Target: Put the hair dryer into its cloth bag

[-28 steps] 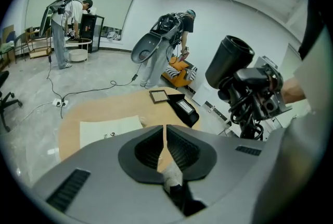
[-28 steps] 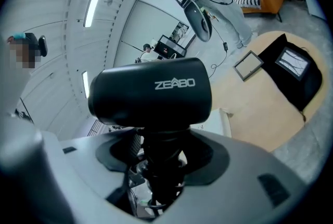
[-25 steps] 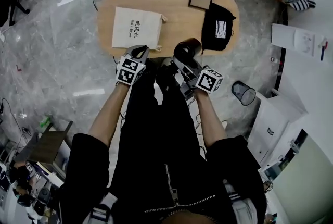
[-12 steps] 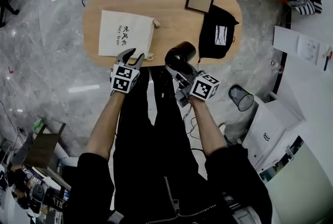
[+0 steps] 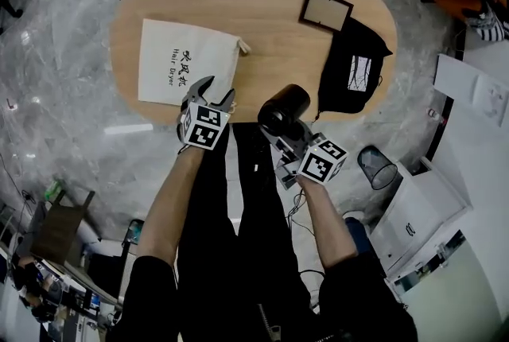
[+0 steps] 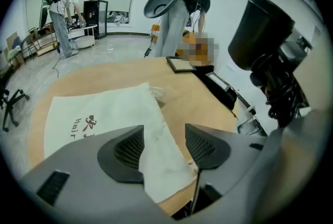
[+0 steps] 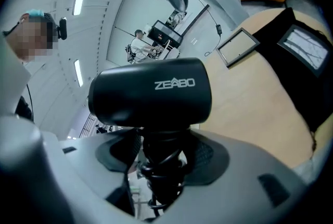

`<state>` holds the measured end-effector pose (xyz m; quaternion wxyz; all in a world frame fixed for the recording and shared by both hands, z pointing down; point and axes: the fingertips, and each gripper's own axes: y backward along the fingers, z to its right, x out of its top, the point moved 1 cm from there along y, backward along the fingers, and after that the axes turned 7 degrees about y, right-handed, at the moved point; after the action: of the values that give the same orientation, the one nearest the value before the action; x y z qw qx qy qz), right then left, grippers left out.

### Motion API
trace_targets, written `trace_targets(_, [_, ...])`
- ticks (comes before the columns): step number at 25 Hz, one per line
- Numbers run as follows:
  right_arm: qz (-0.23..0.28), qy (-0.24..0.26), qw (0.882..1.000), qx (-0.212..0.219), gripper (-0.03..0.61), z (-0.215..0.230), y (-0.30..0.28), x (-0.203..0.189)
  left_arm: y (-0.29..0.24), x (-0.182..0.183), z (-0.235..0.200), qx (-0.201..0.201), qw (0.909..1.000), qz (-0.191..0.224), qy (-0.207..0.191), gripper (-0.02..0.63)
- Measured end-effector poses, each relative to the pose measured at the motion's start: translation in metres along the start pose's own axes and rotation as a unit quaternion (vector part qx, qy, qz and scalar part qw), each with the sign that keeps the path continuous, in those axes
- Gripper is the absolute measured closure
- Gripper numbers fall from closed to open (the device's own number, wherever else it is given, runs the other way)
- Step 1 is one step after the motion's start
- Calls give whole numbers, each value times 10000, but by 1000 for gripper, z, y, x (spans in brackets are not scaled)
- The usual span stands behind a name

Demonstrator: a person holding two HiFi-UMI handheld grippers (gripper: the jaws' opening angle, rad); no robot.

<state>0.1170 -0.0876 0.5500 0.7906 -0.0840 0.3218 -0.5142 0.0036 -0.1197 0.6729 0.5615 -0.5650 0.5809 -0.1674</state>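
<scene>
The white cloth bag (image 5: 187,66) with dark print lies flat on the left half of the oval wooden table (image 5: 262,38). My left gripper (image 5: 213,90) hovers over the bag's near right corner. Its jaws have just been opening and stand wide, touching nothing. In the left gripper view the bag's corner (image 6: 156,139) shows through the gap of the left gripper (image 6: 164,147). My right gripper (image 5: 280,130) is shut on the handle of the black hair dryer (image 5: 284,108), barrel up, at the table's near edge. The dryer (image 7: 151,92) fills the right gripper view, its cord coiled round the handle inside the right gripper (image 7: 161,158).
A black bag (image 5: 356,74) lies on the table's right end with a small picture frame (image 5: 325,9) behind it. A mesh waste bin (image 5: 375,165) stands on the floor to the right. Other people are at the far side of the room (image 6: 65,14).
Both grippers have come down toward the table's near edge. The left jaws went from shut to wide open. The right gripper kept its hold on the hair dryer.
</scene>
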Motion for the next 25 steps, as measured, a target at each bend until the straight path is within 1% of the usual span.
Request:
trace_targets(2, [-19, -51, 10000, -49, 328, 13, -1, -4, -10, -3, -5, 131, 9999, 30, 36, 367])
trace_targets(6, [-51, -2, 9999, -95, 328, 31, -3, -9, -20, -3, -11, 373, 9990, 170, -160, 371])
trace_targets(7, [-56, 9, 9999, -92, 328, 34, -4, -10, -22, -3, -12, 412, 9987, 205, -208, 384])
trace_targets(12, [-231, 110, 9997, -23, 328, 44, -16, -16, -22, -6, -17, 498, 9973, 347, -416, 500])
trace_targets(13, [-306, 147, 9994, 12, 328, 45, -20, -18, -21, -6, -19, 504, 9971, 399, -411, 533])
trace_targets(14, [-390, 190, 9990, 60, 328, 46, -25, -19, -19, -5, -20, 495, 9971, 444, -378, 542])
trace_targets(16, [-554, 313, 9978, 158, 328, 47, -35, -21, -16, -5, -22, 412, 9976, 477, -294, 560])
trace_targets(19, [-818, 555, 9948, 231, 328, 48, -51, -25, -10, -3, -24, 81, 9987, 499, -75, 569])
trace_targets(22, [-1058, 726, 9912, 311, 328, 47, -67, -30, 2, 4, -26, -244, 9974, 656, 181, 572])
trace_targets(25, [-1239, 922, 9876, 287, 328, 47, -77, -33, 13, 9, -27, -443, 9954, 780, 331, 572])
